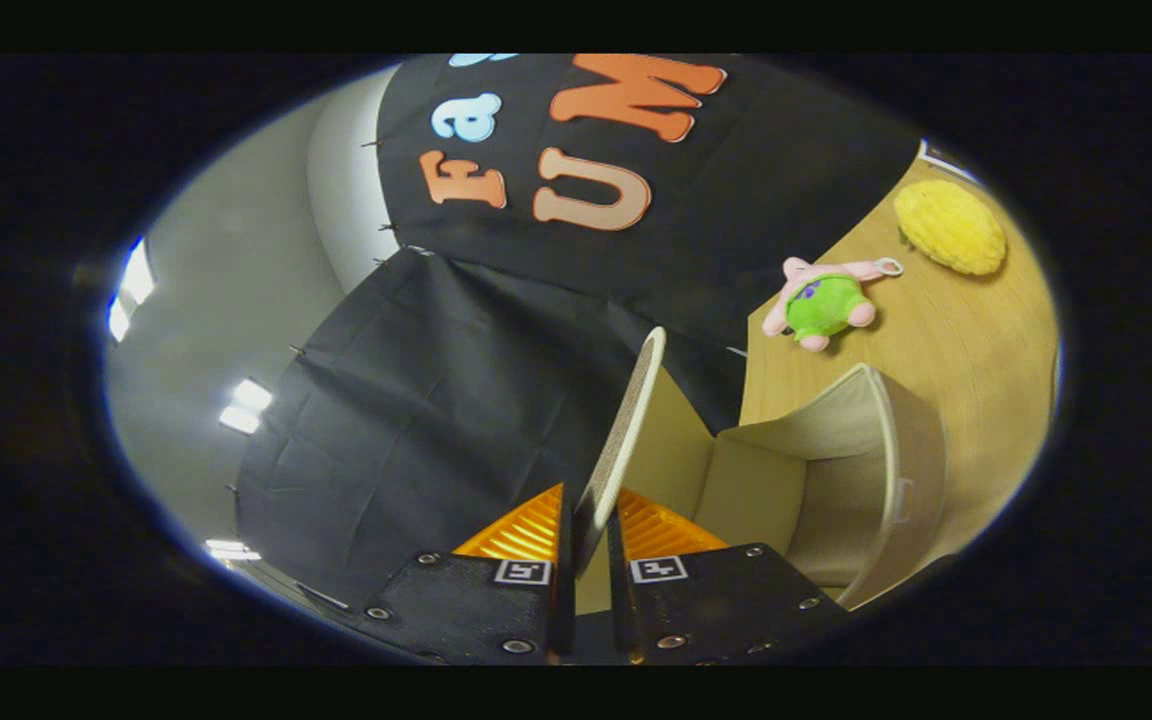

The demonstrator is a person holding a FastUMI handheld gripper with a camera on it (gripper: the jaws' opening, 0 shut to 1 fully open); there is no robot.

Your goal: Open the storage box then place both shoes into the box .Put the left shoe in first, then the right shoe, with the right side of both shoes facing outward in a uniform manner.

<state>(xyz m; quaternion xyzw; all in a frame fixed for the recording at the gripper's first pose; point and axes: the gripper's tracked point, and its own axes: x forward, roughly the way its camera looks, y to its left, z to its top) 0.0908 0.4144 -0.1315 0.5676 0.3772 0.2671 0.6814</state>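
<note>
Wooden table [976,340] bears the open storage box [836,500], its lid [626,430] pinched by the claw [591,525].

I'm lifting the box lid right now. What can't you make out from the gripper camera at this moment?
- Shoes: their place cannot be told from the gripper view.
- Floor of the storage box: cut off by the gripper body and the near wall.
- Lid: seen edge-on between the orange fingers; its hinge or far end is hidden behind them.
- Green plush toy and yellow object on the table: small and warped by the fisheye, details unclear.
</note>
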